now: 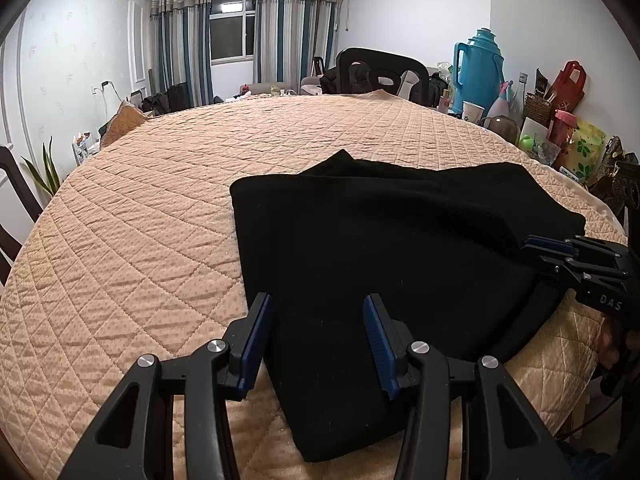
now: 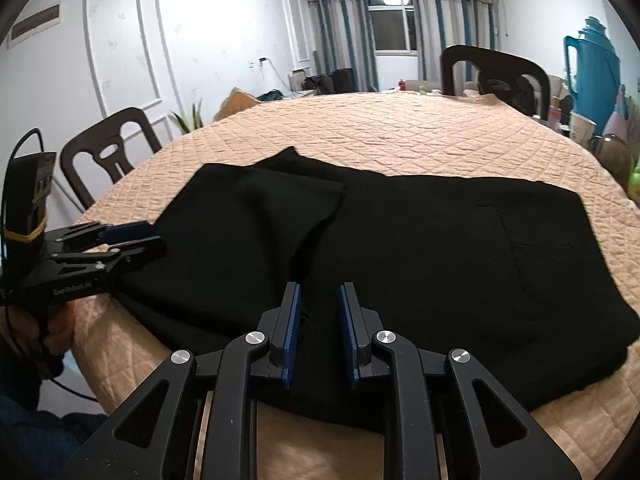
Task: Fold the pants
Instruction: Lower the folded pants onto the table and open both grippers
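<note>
The black pants [image 1: 380,240] lie folded on the table's peach quilted cloth [image 1: 160,200], toward its near right side. My left gripper [image 1: 318,320] hovers open over their near left edge, one finger above the quilt and the other above the fabric. The right gripper [image 1: 552,248] reaches in from the right at the pants' near edge. In the right wrist view the pants [image 2: 440,240] spread wide, one folded layer on the left. My right gripper [image 2: 319,296] stands narrowly open just over the near hem, with dark cloth below the gap and no pad pressing on it. The left gripper [image 2: 128,236] shows at the far left.
A dark chair [image 1: 380,68] stands behind the table and another [image 2: 108,152] at its left. A blue thermos jug [image 1: 478,68], cups, bags and a basket [image 1: 538,108] crowd the right rim. A person's hand [image 2: 36,328] holds the left gripper's handle.
</note>
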Demonstrator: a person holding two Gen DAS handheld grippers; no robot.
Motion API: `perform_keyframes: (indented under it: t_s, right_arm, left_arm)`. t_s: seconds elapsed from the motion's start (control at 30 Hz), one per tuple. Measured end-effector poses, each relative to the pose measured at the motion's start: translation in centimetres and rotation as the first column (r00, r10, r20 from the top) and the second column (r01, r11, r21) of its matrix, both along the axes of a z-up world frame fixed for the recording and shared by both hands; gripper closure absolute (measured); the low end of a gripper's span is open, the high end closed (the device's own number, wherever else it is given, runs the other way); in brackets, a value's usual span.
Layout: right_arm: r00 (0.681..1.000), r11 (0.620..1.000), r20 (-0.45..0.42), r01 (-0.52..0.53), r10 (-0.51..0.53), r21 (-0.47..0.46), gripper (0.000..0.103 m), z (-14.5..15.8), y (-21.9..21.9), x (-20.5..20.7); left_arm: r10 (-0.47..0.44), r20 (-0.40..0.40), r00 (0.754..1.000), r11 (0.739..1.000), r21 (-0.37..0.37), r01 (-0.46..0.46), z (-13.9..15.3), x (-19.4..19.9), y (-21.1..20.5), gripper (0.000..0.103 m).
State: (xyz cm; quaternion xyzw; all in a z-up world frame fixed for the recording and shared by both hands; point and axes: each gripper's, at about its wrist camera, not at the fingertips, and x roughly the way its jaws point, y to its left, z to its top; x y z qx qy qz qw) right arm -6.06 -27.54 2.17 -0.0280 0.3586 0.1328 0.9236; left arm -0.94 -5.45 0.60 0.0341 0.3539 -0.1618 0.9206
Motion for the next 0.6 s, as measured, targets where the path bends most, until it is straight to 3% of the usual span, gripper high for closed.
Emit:
perform_keyframes:
  t_s: [0.27, 0.47, 0.6]
  right_arm:
    - [0.998, 0.998, 0.005, 0.065, -0.064, -0.008, 0.083, 0.5, -2.8, -0.8]
    - [0.982, 0.98, 0.006, 0.189, -0.19, 0.054, 0.083, 1.4, -7.0, -1.9]
    - [0.958, 0.95, -0.025, 0.286, -0.285, 0.125, 0.071, 1.3, -10.2, -3.0]
  left_arm:
    - [0.0, 0.0, 1.0, 1.0, -0.001, 0.0, 0.0, 0.0, 0.0, 0.053]
    - [0.006, 0.002, 1.0, 1.0, 0.0, -0.006, 0.0, -0.2, 0.1, 0.053]
    - [0.015, 0.003, 1.0, 1.0, -0.002, -0.015, 0.0, -0.5, 0.4, 0.049]
